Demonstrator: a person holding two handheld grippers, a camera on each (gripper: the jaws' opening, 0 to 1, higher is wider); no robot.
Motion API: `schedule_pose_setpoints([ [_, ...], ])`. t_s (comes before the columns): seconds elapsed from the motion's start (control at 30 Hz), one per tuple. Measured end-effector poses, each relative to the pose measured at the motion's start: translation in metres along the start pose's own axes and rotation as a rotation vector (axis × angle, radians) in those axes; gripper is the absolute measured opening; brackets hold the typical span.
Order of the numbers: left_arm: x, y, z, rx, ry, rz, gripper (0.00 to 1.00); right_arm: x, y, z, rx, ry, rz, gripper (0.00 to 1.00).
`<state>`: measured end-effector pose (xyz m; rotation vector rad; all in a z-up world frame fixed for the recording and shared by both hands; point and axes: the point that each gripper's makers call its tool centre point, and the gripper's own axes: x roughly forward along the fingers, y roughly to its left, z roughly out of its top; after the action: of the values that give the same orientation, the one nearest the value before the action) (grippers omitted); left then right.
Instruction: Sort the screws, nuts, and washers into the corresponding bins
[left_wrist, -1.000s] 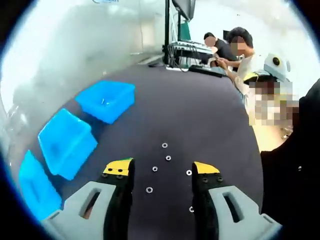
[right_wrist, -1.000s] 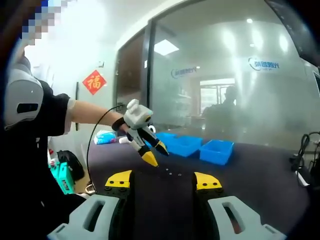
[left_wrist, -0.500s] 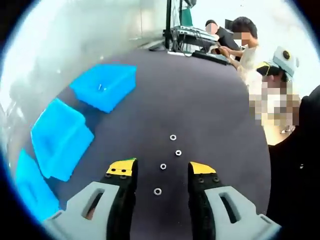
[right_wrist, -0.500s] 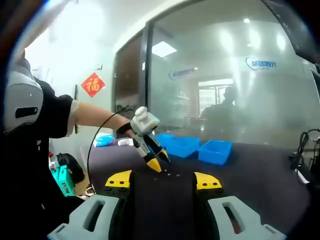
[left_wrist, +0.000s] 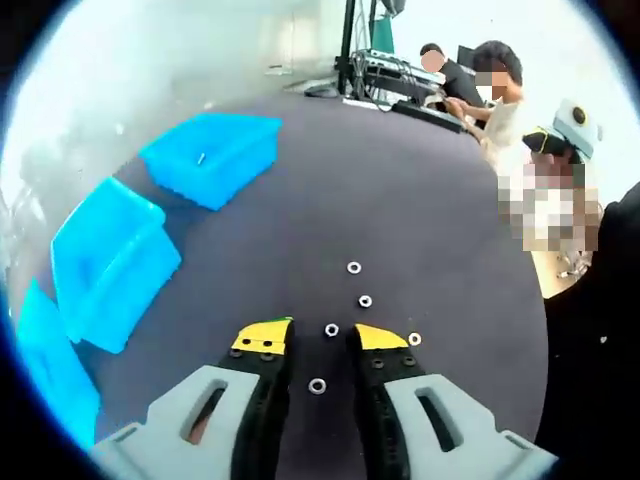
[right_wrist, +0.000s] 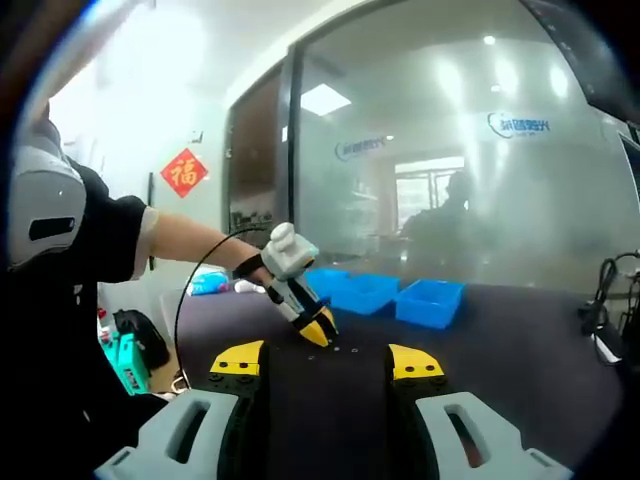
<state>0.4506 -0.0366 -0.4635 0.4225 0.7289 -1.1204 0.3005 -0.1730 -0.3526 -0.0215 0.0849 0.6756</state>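
left gripper (left_wrist: 318, 340) jaws narrowed around washer (left_wrist: 318, 386) | red 福 sign (right_wrist: 184, 171)

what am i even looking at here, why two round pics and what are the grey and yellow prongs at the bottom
These are two fisheye cameras, each riding on a hand-held gripper that a person carries. The prongs are each gripper's own two fingers.

The left gripper view looks down at a dark table. The left gripper is low over the table with its fingers narrowed around a small metal ring, though it is not yet shut on it. More rings lie scattered ahead, and blue bins sit to the side.

The right gripper view looks across the table from farther back. The right gripper is open and holds nothing. In that view you can see the person's arm reaching out with the left gripper.
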Motion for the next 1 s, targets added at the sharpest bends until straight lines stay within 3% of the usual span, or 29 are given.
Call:
schedule_pose_setpoints([
  [0.43,-0.001,-0.011,-0.005,-0.025,-0.007,-0.01,0.06,0.0,0.003,0.002,-0.001,-0.007,0.005,0.42],
  [0.63,-0.002,-0.009,-0.004,-0.053,-0.037,-0.006,0.06,0.0,0.005,0.003,-0.003,-0.008,0.007,0.42],
  [1.0,-0.03,-0.013,0.024,-0.164,-0.287,0.053,0.06,0.003,0.006,0.005,-0.015,-0.007,0.001,0.42],
])
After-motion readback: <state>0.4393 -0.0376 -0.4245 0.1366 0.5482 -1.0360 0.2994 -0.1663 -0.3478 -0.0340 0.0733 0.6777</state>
